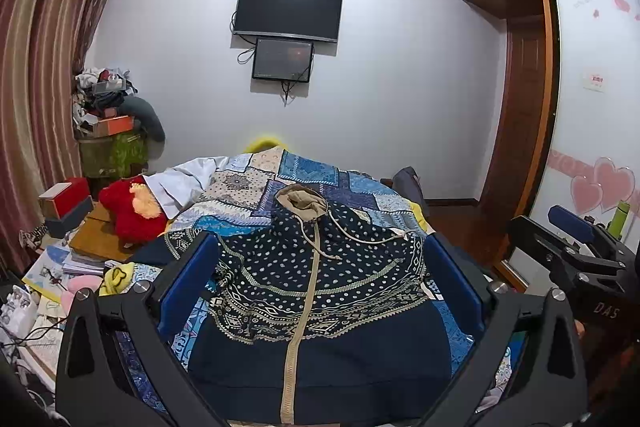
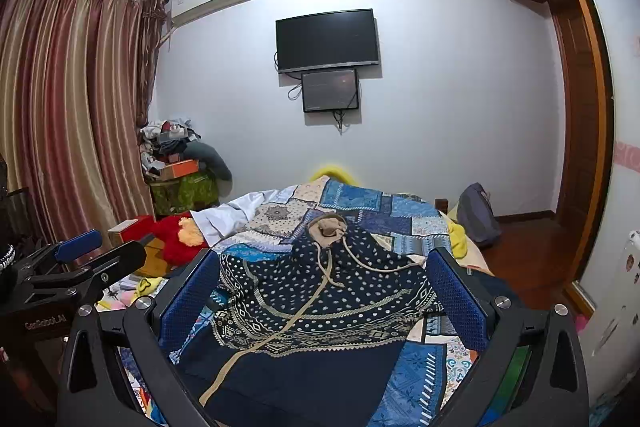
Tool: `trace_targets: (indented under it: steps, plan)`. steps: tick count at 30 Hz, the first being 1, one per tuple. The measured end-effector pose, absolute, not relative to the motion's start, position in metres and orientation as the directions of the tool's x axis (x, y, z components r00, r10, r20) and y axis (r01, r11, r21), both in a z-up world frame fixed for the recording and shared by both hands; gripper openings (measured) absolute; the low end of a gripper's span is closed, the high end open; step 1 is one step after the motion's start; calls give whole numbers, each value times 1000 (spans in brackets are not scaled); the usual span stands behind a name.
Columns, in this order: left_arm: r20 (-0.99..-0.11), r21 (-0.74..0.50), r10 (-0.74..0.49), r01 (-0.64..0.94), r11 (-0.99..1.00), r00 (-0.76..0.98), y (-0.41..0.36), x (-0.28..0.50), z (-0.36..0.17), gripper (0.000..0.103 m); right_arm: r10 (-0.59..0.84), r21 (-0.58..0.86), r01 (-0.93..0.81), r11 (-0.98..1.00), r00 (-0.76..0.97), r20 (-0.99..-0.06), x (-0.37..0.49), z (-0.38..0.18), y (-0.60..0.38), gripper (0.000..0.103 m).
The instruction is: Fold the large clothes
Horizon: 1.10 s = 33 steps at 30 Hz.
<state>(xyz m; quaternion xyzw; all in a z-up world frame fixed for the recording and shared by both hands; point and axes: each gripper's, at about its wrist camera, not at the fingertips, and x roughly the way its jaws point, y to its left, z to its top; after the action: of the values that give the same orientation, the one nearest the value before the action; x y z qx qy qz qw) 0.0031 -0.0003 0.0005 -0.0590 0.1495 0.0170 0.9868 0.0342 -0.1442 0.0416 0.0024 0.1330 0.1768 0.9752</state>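
Here, hoodie (image 1: 320, 291): lying spread flat on the patchwork bedspread (image 1: 320, 179), zip side up, hood pointing toward the far wall.
Left hand-held gripper (image 1: 320, 263): hovering over the hoodie, released, jaws standing wide, gripping nothing.
Right hand-held gripper (image 2: 324, 283): hovering beside it, likewise released and gripping nothing.
Red plush toy (image 1: 132, 211): sitting just left of the bed.

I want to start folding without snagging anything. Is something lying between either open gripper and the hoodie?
Nothing visible: the hoodie lies spread on the quilt, with the left gripper and right gripper both open above it.
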Motion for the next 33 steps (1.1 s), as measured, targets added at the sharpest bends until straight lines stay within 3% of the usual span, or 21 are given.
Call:
trace_targets:
  steps: [33]
  plan:
    - [-294, -101, 30, -63, 993, 955, -1, 2, 0, 103, 345, 51, -344, 938, 901, -265, 34, 39, -142, 103]
